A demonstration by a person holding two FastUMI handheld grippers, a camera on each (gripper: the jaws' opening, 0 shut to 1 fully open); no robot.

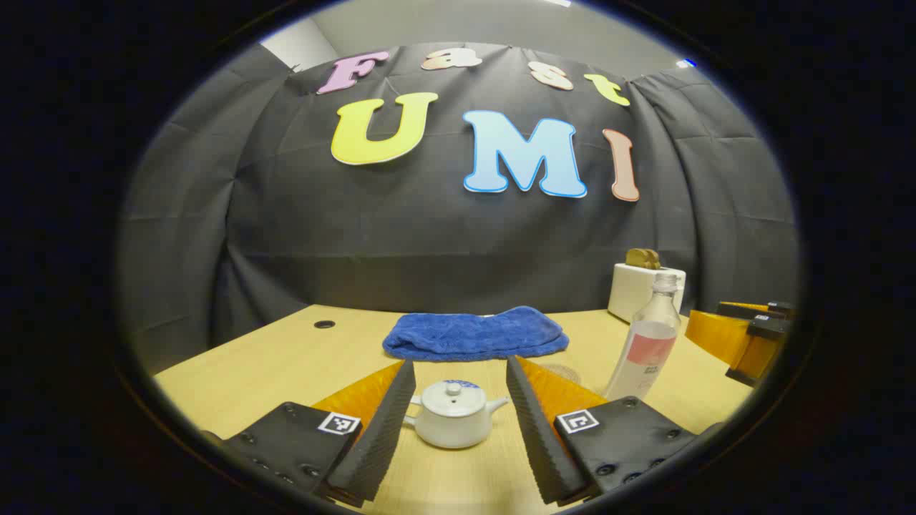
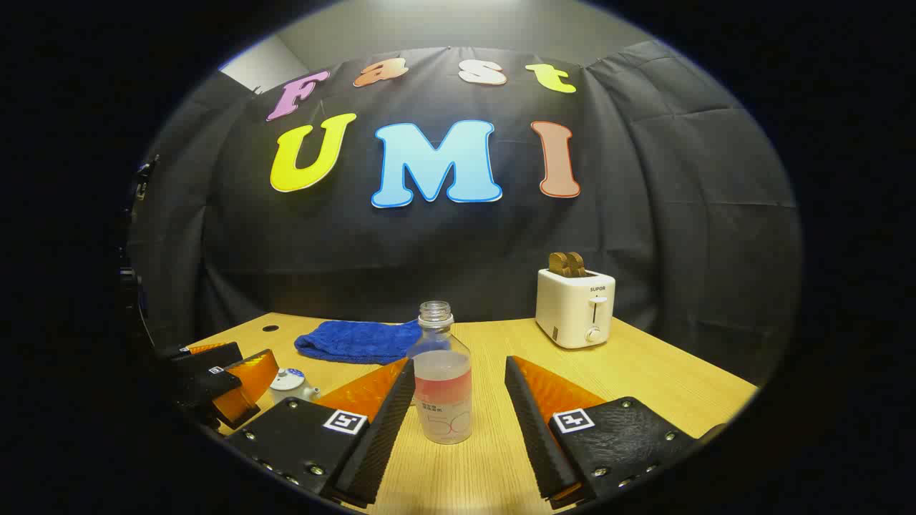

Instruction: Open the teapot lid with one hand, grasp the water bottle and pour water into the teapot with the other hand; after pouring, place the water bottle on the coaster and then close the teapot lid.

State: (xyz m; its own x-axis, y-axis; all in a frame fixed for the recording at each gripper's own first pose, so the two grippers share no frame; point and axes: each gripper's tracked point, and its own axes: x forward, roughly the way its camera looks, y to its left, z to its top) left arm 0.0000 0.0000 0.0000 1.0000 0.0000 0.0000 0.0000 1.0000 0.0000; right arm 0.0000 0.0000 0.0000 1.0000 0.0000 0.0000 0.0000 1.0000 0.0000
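Well, both grippers hang low over the wooden table [image 1: 286,365], each with its fingers spread wide apart and nothing between them pressed. In the left gripper view, the left gripper [image 1: 458,411] frames the white teapot [image 1: 454,417], which stands upright on the table with its lid [image 1: 452,399] on and its spout pointing right; bare gaps show between the pot and each finger. Beyond the pot lies a folded blue towel [image 1: 476,334], and a round coaster [image 1: 562,373] peeks out just behind the right-hand finger. The water bottle [image 1: 647,343] stands to the right of that, uncapped, with the white toaster [image 1: 640,290] behind it near the table's far edge.

In the right gripper view, the right gripper [image 2: 458,411] lines up on the bottle [image 2: 445,375], which stands upright and partly filled; it sits close by the left-hand finger, contact unclear, with open tabletop between it and the other finger. Off to the left, the left gripper [image 2: 229,386] sits just beside the teapot [image 2: 290,383]. Open wood stretches from the bottle to the toaster [image 2: 575,307] and on to the table's right edge.
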